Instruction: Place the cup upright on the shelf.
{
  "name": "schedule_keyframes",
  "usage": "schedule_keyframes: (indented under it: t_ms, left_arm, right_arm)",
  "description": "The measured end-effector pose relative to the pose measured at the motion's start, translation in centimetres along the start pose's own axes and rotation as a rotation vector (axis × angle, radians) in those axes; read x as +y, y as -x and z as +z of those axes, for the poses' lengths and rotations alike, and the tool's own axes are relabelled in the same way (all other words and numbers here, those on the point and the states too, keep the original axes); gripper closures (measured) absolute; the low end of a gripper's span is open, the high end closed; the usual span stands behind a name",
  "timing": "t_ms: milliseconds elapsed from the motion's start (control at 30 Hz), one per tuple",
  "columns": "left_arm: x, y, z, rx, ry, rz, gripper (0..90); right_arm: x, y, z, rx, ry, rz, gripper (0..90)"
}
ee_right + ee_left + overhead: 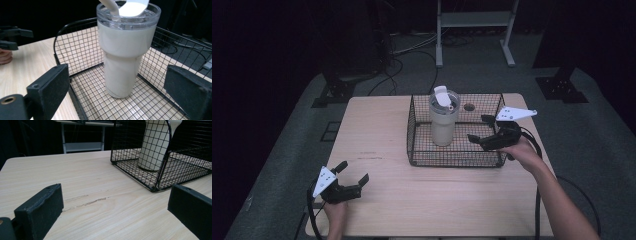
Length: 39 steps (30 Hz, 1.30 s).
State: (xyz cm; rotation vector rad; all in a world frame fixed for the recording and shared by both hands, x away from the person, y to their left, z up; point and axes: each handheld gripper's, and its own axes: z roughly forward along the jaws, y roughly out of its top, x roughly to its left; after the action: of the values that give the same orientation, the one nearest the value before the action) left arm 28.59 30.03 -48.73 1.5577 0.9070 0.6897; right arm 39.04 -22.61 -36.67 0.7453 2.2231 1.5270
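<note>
The high view is dim; light falls from above on the pale wooden surface (pixel 382 140), while the room around sinks into near black. The white tumbler (pixel 123 52) is bright and sharp in the right gripper view, with soft glare on its clear lid (pixel 130 17). Both gripper views blur slightly at the near jaws.

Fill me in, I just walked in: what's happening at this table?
A person holds a gripper in each hand. The right gripper, jaws open, reaches over the rim of a wire basket toward a white tumbler standing upright inside it, but is not touching it. The left gripper, also open, rests near the table's front left corner, holding nothing.
</note>
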Motion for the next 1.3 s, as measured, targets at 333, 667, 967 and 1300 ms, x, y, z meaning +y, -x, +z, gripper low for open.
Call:
schedule_keyframes:
  t_ms: [333, 667, 967, 1300]
  left_arm:
    - [0.0, 0.0, 0.0, 0.001, -0.005, 0.005, 0.0]
    - [0.0, 0.0, 0.0, 0.001, -0.007, 0.008, 0.0]
    - [0.0, 0.1, 0.0, 0.001, -0.006, 0.008, 0.0]
    - [0.0, 0.1, 0.0, 0.001, -0.004, 0.012, 0.0]
  right_arm:
    - [-1.2, -0.7, -1.1, 0.004, -0.003, -0.001, 5.8]
    - [-2.4, -1.5, -2.3, 0.010, 0.004, 0.007, 5.8]
    - [-3.5, -2.3, -3.2, 0.018, -0.003, 0.009, 5.8]
    - [-5.1, -3.5, -4.2, 0.033, -0.006, 0.005, 5.8]
